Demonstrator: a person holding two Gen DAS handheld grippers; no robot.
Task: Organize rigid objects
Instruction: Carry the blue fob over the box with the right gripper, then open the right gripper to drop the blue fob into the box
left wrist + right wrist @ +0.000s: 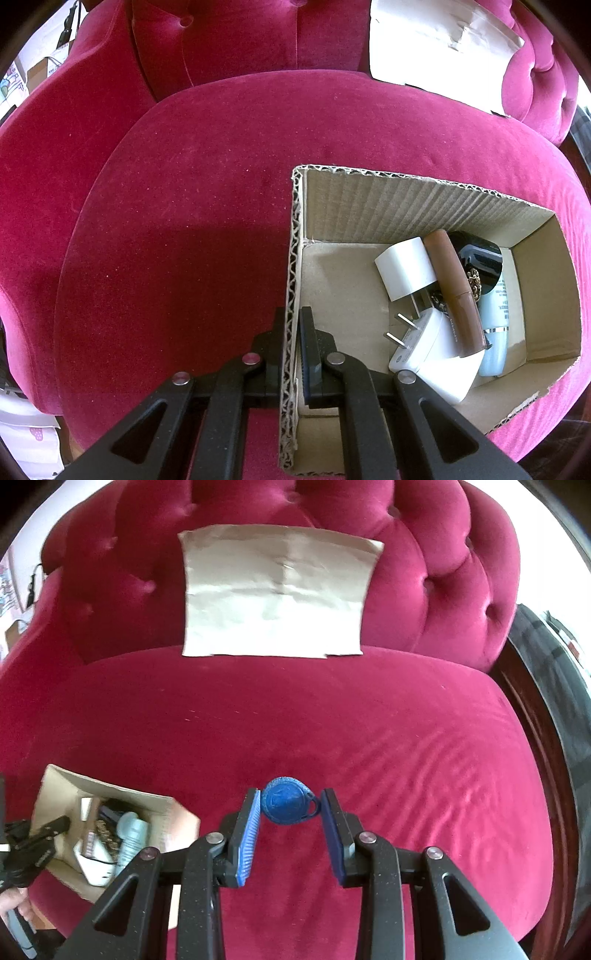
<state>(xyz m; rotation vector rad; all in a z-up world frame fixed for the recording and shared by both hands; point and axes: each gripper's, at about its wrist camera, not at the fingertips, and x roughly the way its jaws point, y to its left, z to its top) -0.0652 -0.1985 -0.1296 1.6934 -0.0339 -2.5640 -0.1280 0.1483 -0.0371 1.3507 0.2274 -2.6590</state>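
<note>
An open cardboard box (406, 181) sits on the red velvet seat. It holds a white charger (404, 269), a brown tube (458, 291), a pale blue bottle (496, 332), a black item (480, 254) and a white plug adapter (432, 350). My left gripper (293, 314) is shut on the box's left wall, one finger inside and one outside. My right gripper (290, 795) is shut on a round blue key fob (286, 805), held above the seat to the right of the box (59, 786). The left gripper (61, 823) also shows there at the box's edge.
A flat cardboard sheet (275, 594) leans against the tufted backrest (443, 572). The red seat cushion (332, 720) spreads between the box and the sheet. A dark wooden frame (535, 738) runs along the right side. A person's hand (14, 904) shows at lower left.
</note>
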